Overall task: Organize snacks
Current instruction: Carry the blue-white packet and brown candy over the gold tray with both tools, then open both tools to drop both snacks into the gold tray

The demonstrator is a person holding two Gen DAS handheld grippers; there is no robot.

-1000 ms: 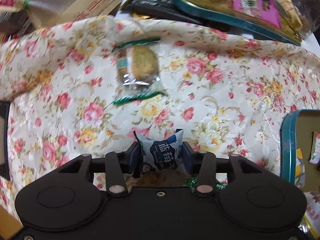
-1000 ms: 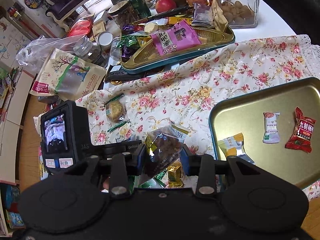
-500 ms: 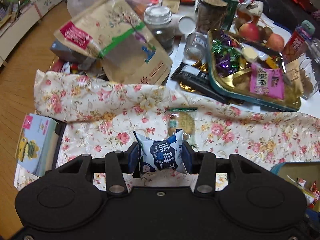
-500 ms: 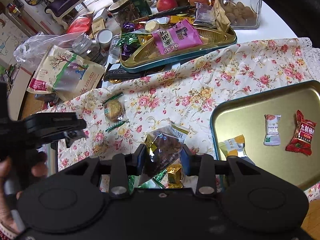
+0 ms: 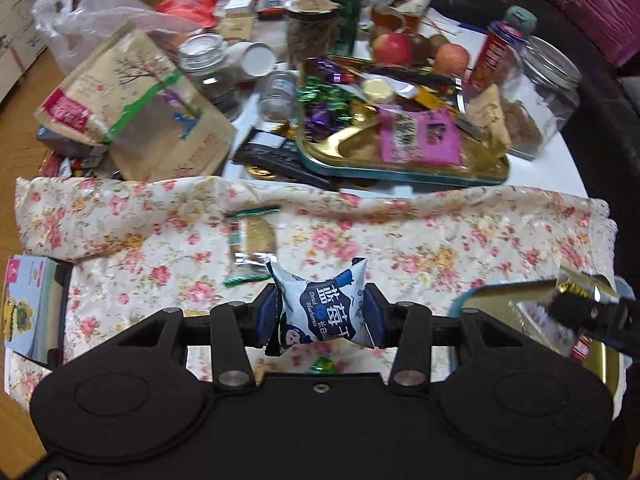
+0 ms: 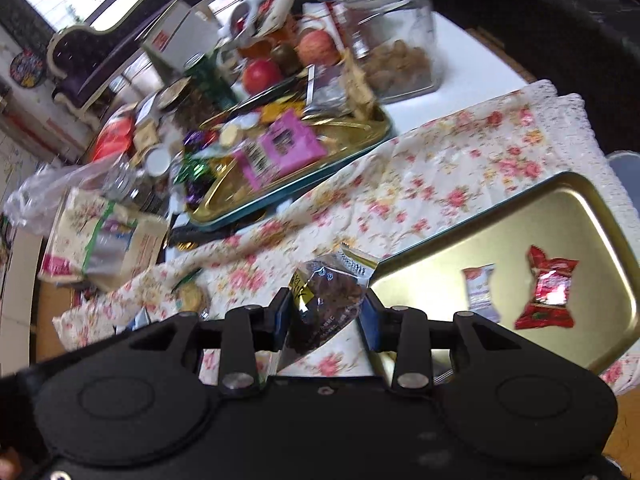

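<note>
My left gripper (image 5: 322, 312) is shut on a white and blue dried-blueberry packet (image 5: 324, 308), held above the floral cloth (image 5: 420, 236). My right gripper (image 6: 324, 312) is shut on a clear packet of dark dried fruit (image 6: 326, 296), held at the left rim of the gold tray (image 6: 520, 216). The tray holds a red candy (image 6: 546, 294) and a small white packet (image 6: 480, 286). In the left wrist view the right gripper (image 5: 588, 310) shows over the tray's rim (image 5: 472, 294). A wrapped biscuit (image 5: 252, 238) lies on the cloth.
A second gold tray (image 5: 332, 160) with a pink packet (image 5: 418, 136) and several candies stands behind the cloth. Jars, apples (image 5: 392, 48), a large paper bag (image 5: 132, 108) and a glass jar (image 5: 540, 92) crowd the back. A box (image 5: 28, 312) lies at the left edge.
My left gripper rose and pulled back with the blueberry packet, so more of the table shows. My right gripper moved right with its packet to the gold tray and tilted.
</note>
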